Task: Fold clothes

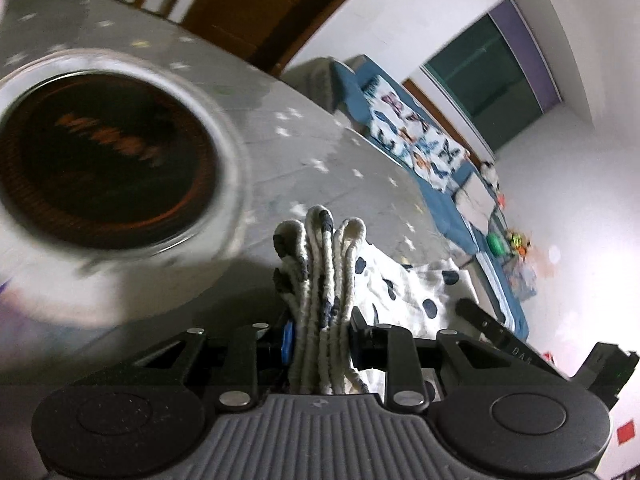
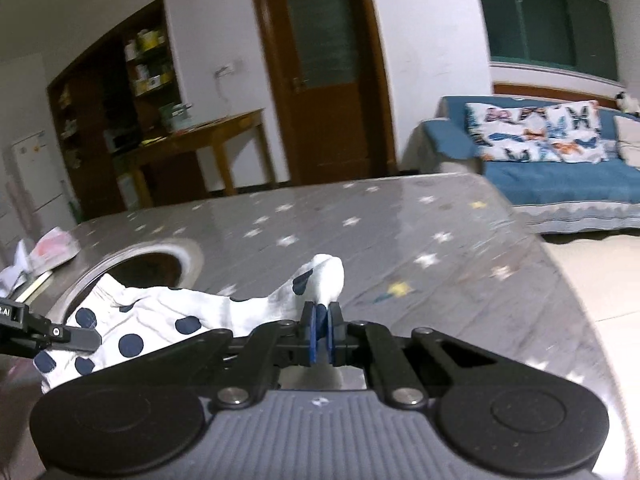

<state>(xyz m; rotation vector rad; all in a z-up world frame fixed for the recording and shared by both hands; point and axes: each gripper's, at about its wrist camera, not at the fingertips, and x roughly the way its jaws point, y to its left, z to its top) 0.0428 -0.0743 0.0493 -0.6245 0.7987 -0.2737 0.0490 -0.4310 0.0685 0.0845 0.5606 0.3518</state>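
Note:
A white garment with navy dots (image 2: 168, 316) hangs between my two grippers above the grey star-patterned table (image 2: 360, 224). My left gripper (image 1: 322, 332) is shut on its bunched, ribbed waistband (image 1: 320, 264), which sticks up between the jaws. The rest of the cloth (image 1: 404, 292) trails to the right. My right gripper (image 2: 320, 330) is shut on a corner of the garment (image 2: 324, 276), which pokes up past the blue pads (image 2: 313, 332). The left gripper's tip shows in the right wrist view (image 2: 76, 336), and the right gripper shows in the left wrist view (image 1: 492, 328).
A round dark recessed heater (image 1: 104, 168) with a metal rim is set in the table, also in the right wrist view (image 2: 148, 268). Papers (image 2: 52, 252) lie at the table's left end. A blue sofa (image 2: 560, 176) with butterfly pillows, a wooden door (image 2: 324, 72) and a desk (image 2: 200, 136) stand beyond.

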